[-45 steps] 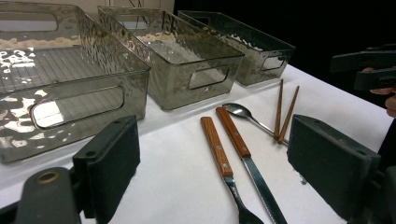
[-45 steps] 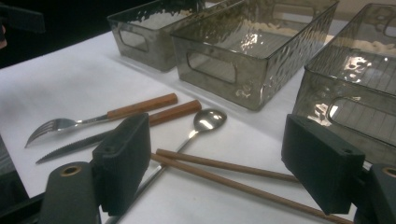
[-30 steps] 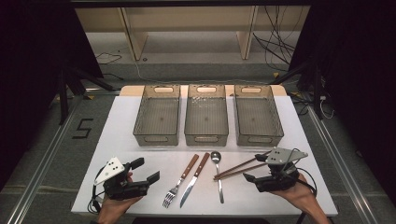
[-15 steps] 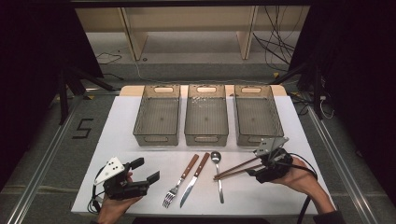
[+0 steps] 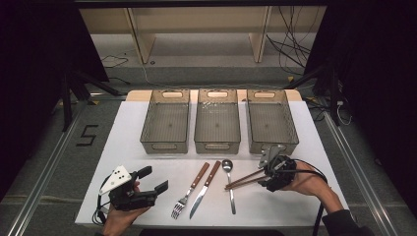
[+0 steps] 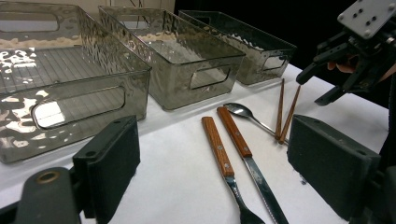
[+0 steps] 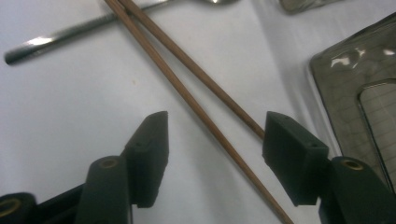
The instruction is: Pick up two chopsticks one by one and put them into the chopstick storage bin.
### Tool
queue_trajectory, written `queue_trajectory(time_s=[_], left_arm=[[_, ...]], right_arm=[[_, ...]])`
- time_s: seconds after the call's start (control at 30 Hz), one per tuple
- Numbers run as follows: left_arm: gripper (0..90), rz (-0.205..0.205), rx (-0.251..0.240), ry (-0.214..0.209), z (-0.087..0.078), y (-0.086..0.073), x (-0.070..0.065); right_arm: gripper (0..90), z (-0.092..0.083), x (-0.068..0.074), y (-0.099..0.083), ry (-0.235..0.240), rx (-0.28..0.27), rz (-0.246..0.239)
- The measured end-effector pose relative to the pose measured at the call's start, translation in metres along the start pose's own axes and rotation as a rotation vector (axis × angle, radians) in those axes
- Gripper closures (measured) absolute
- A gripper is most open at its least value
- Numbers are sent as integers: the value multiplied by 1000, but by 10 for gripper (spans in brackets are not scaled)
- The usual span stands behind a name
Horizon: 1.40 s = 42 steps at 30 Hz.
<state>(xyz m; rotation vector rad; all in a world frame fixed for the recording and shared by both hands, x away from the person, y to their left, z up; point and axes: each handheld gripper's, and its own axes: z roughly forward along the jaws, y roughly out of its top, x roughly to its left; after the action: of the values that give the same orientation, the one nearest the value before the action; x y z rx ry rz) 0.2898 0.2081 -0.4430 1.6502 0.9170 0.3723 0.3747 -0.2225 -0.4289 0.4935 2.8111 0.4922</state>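
Your R gripper (image 7: 212, 154) has slid onto the chopsticks (image 7: 196, 91), jaws closing but apart; L gripper (image 5: 150, 179) gapes, idle.

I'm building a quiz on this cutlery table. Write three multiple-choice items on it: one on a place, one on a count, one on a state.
1. Where do the chopsticks lie?
A. In the middle bin
B. On the table, right of the spoon
C. Left of the fork

2. How many grey bins stand along the far side of the table?
A. Two
B. Three
C. Four

3. How does the right claw stand?
A. Jaws apart around the chopsticks, pads not pressing them
C. Shut on the spoon
B. Clamped on a bin's rim

Answers:
1 B: the high view shows them on the white top beside the spoon.
2 B: left bin, middle bin and right bin stand in a row.
3 A: the right gripper view shows the sticks between its jaws with gaps on both sides; they have just been closing.
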Motion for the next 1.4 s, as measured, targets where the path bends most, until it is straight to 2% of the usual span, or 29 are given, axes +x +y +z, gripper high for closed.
queue_trajectory(time_s=[0.33, 0.47, 0.7, 1.1, 1.23, 1.4], left_arm=[[167, 0, 3, -3, 1, 0, 0], [167, -1, 3, -3, 1, 0, 0], [167, -2, 4, -3, 1, 0, 0], [167, 1, 4, -2, 1, 0, 0], [167, 0, 3, -2, 1, 0, 0], [167, 0, 2, -2, 1, 0, 0]], right_arm=[[531, 16, -4, 2, 28, 59, -50], [563, 21, -4, 4, 30, 85, -85], [611, 29, -5, 7, 36, 117, -99], [669, 34, -9, 9, 89, 146, -111], [696, 35, -8, 13, 91, 169, -137], [749, 35, -5, 18, 94, 202, -194]])
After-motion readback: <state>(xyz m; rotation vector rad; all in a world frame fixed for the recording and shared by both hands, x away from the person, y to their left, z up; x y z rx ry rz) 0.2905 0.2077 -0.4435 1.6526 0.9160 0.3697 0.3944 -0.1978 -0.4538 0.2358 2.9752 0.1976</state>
